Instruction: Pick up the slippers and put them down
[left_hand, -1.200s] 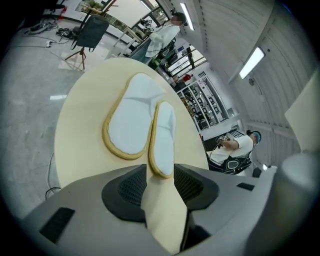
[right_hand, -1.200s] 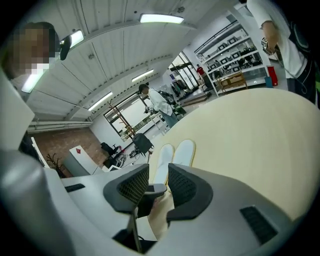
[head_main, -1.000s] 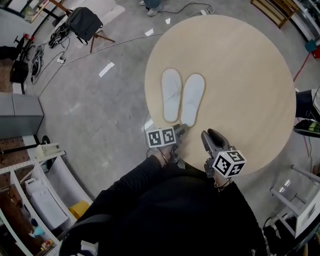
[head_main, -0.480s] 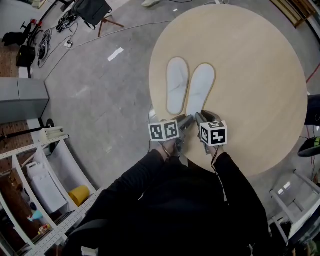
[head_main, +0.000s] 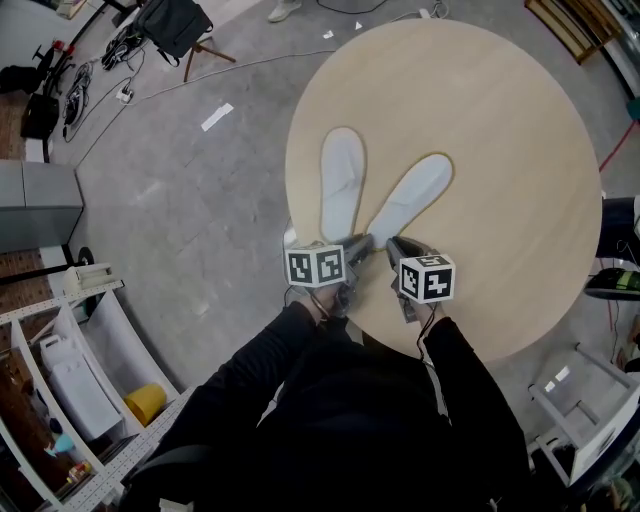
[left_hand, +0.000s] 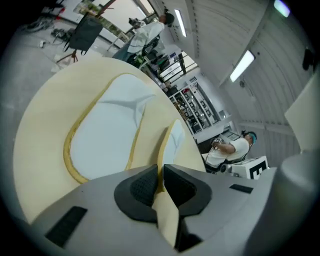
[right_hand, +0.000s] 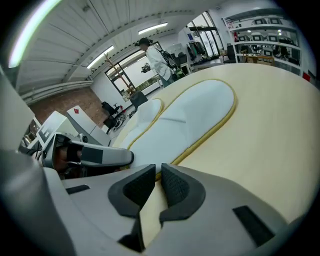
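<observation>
Two flat white slippers with yellow rims lie on the round wooden table (head_main: 500, 150). The left slipper (head_main: 340, 190) (left_hand: 105, 135) (right_hand: 147, 112) lies straight and untouched. The right slipper (head_main: 415, 198) (right_hand: 192, 120) is angled, toe to the right. My right gripper (head_main: 392, 243) (right_hand: 158, 175) is at its heel, jaws closing with the rim pinched between the pads. My left gripper (head_main: 366, 242) (left_hand: 159, 172) is close beside it, jaws closing on a thin yellow-rimmed edge (left_hand: 174, 137), apparently the same heel's left side.
The grippers work at the table's near edge, right above the person's arms. On the floor beyond lie a black bag on a stool (head_main: 175, 22) and cables (head_main: 95, 75). White bins and a yellow bucket (head_main: 145, 403) sit at lower left. People (right_hand: 155, 57) are in the background.
My right gripper came down next to the left one at the slippers' heels. Both sets of jaws went from open to nearly closed. The right slipper's toe swung out to the right.
</observation>
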